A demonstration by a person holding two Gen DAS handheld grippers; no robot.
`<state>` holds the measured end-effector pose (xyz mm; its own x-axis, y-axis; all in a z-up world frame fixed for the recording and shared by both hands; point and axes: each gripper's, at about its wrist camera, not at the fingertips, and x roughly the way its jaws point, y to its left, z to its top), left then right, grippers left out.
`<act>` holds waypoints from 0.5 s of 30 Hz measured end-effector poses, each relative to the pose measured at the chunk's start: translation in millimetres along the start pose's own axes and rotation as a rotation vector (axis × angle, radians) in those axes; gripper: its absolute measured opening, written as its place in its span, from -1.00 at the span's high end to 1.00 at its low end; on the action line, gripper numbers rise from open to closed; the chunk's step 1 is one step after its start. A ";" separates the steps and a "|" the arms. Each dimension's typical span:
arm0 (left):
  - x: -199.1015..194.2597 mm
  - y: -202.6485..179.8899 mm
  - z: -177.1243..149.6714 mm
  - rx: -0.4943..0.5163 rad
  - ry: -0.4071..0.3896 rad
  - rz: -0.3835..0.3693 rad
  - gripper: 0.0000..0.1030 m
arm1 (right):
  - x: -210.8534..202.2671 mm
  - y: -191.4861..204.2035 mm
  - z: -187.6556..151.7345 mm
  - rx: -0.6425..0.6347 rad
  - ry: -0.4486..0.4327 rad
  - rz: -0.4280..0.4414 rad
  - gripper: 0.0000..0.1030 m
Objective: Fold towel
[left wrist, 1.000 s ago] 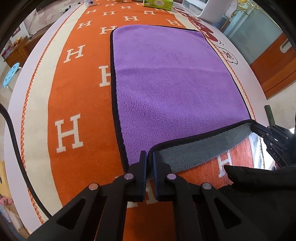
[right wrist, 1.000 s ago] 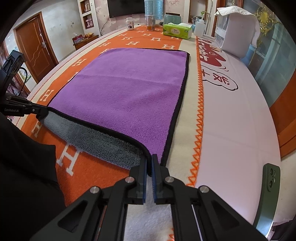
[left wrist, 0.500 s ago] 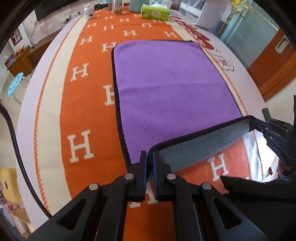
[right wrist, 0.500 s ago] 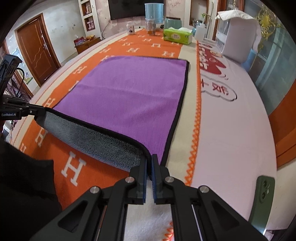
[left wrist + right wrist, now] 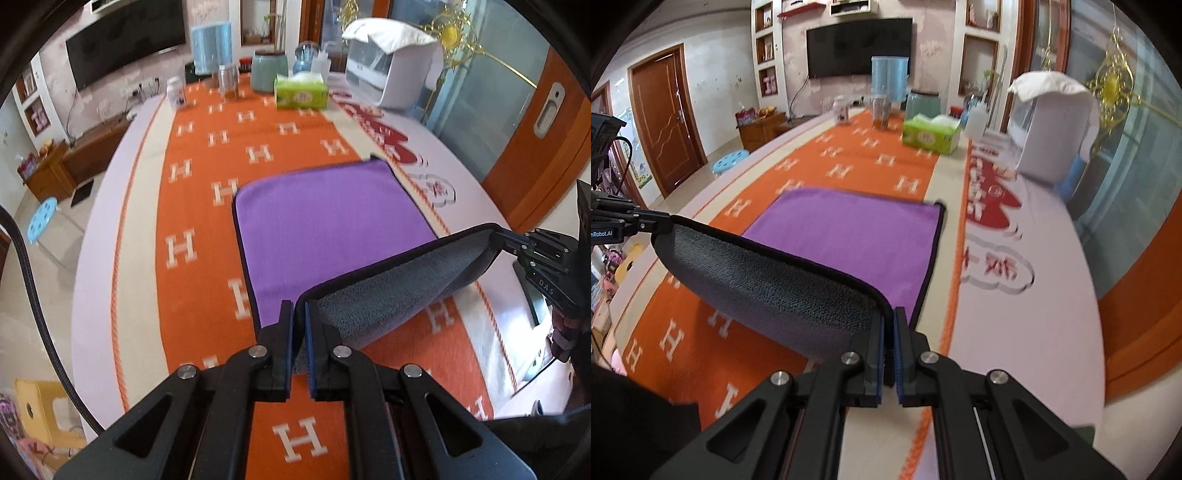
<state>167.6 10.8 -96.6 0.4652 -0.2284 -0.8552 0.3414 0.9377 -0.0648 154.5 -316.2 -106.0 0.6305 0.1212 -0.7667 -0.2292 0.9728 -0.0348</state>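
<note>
A purple towel (image 5: pixel 328 221) with a grey underside and black trim lies on an orange table cover; it also shows in the right wrist view (image 5: pixel 857 236). My left gripper (image 5: pixel 299 310) is shut on the towel's near left corner. My right gripper (image 5: pixel 888 317) is shut on the near right corner. Both hold the near edge lifted above the table, so the grey underside (image 5: pixel 768 284) hangs between them. In the left wrist view the right gripper (image 5: pixel 498 240) shows at the right; in the right wrist view the left gripper (image 5: pixel 661 225) shows at the left.
At the table's far end stand a green tissue box (image 5: pixel 301 95), a clear jar (image 5: pixel 228 83), a white bottle (image 5: pixel 176 93), a teal canister (image 5: pixel 269 72) and a white appliance (image 5: pixel 391 74). A blue stool (image 5: pixel 42 221) stands left of the table.
Both grippers have risen and moved forward with the towel's near edge. More grey underside shows and less purple lies flat.
</note>
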 end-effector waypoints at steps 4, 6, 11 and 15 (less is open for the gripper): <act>-1.3 5.4 26.4 0.008 -0.053 0.021 0.92 | 4.3 -6.0 21.6 0.002 -0.049 -0.022 0.92; -0.2 7.1 38.7 0.009 -0.074 0.031 0.93 | 8.5 -8.9 33.9 0.008 -0.069 -0.038 0.92; 4.8 13.1 65.9 0.006 -0.127 0.064 0.93 | 18.7 -11.6 60.4 -0.001 -0.125 -0.070 0.92; 13.5 21.4 87.4 -0.013 -0.163 0.094 0.93 | 31.4 -11.8 78.2 -0.012 -0.162 -0.106 0.92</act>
<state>252.6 5.0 -64.7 0.6213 -0.1778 -0.7631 0.2802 0.9599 0.0045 235.0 -308.4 -79.6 0.7623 0.0488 -0.6454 -0.1632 0.9794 -0.1187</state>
